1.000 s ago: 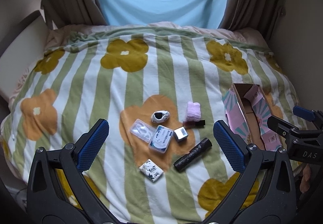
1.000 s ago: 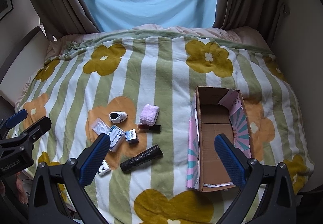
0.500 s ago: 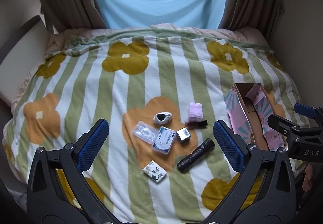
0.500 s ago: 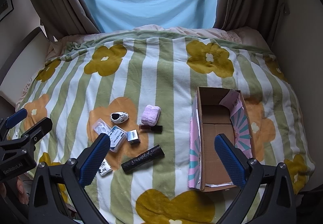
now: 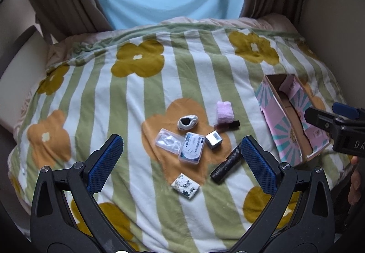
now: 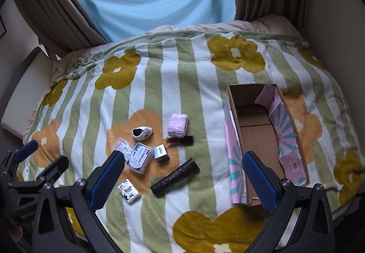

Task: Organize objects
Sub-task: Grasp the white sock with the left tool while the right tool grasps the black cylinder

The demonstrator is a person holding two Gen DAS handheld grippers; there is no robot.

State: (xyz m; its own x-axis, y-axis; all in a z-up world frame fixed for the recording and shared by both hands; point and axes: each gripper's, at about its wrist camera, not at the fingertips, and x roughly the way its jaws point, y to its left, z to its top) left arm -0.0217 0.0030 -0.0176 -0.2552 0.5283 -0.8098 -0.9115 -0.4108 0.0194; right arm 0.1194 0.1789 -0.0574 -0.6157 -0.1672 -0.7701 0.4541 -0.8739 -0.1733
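Both grippers are hovering above a green-and-white striped fleece blanket with yellow and orange flowers (image 6: 173,84), and nothing is being carried yet. The left gripper (image 5: 180,164) is spreading its blue-padded fingers wide with nothing between them, and the right gripper (image 6: 182,175) is doing the same.

The loose things are lying in a cluster on an orange flower, left of an open cardboard box with pink and teal printed sides (image 6: 232,152), whose brown floor is showing bare. Nearest the box, a black textured cylindrical roll (image 6: 175,177) is lying at a slant. Behind it, a dark rectangular bar (image 6: 180,140) is touching the near edge of a folded pink fluffy cloth (image 6: 178,125). Further left, a small silver box with a barcode (image 6: 160,152), a clear plastic case with a blue-and-white label (image 6: 139,157), a second clear plastic case (image 5: 168,142) and a small white-and-black rounded pouch (image 6: 142,132) are sitting close together. A white square packet with a dark floral print (image 6: 129,191) is lying nearest the camera.

Judging from this, the sorting appears to be only beginning, with the person choosing a first item. The next move probably calls for lowering one gripper over a single object, perhaps the roll, aligning the fingers across its narrow width, closing, then lifting it over the box wall.
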